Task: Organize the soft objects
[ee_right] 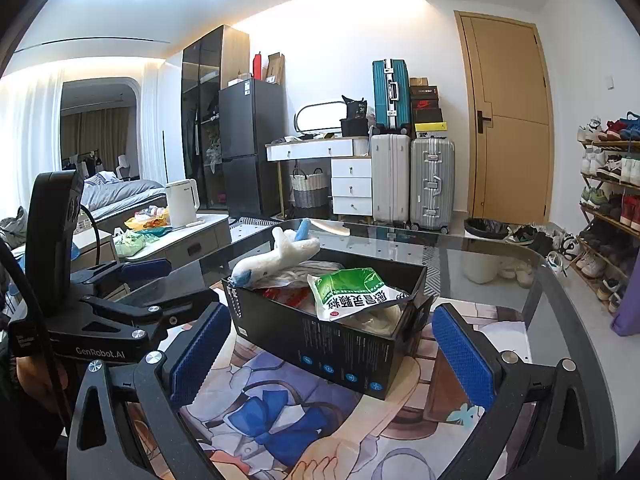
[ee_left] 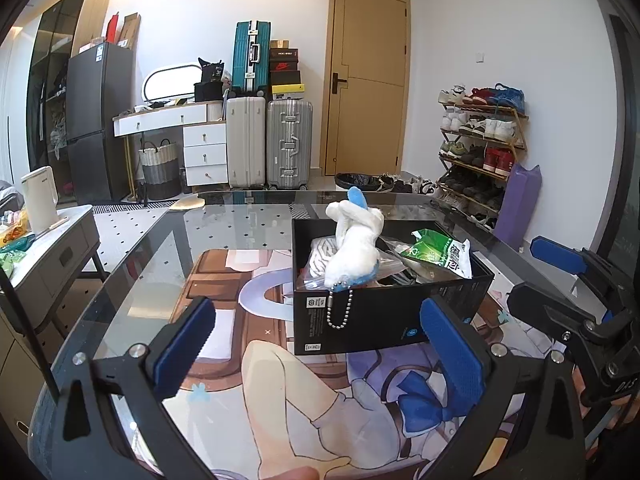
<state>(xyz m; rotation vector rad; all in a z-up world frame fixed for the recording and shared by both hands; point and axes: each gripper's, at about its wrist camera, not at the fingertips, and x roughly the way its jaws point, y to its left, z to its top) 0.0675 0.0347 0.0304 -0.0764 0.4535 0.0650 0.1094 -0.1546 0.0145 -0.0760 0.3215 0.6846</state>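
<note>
Landmark: black box (ee_left: 384, 312) on the glass bench (ee_left: 248, 224), open-topped. Left gripper (ee_left: 320, 344): jaws wide apart, empty, low over the bench on the near side of the box, facing its label wall. Plush toy (ee_left: 354, 240): white with blue tips, lying across the box's left rim, long axis running from the near corner toward the far side, bead chain (ee_left: 340, 308) hanging down the outside wall; likely nearer the left gripper. Inside the box: clear-bagged fabric beneath the toy, green packet (ee_right: 352, 292) on top at the right half. Right gripper (ee_right: 332, 352): jaws wide apart, empty, before the box's near right corner.
</note>
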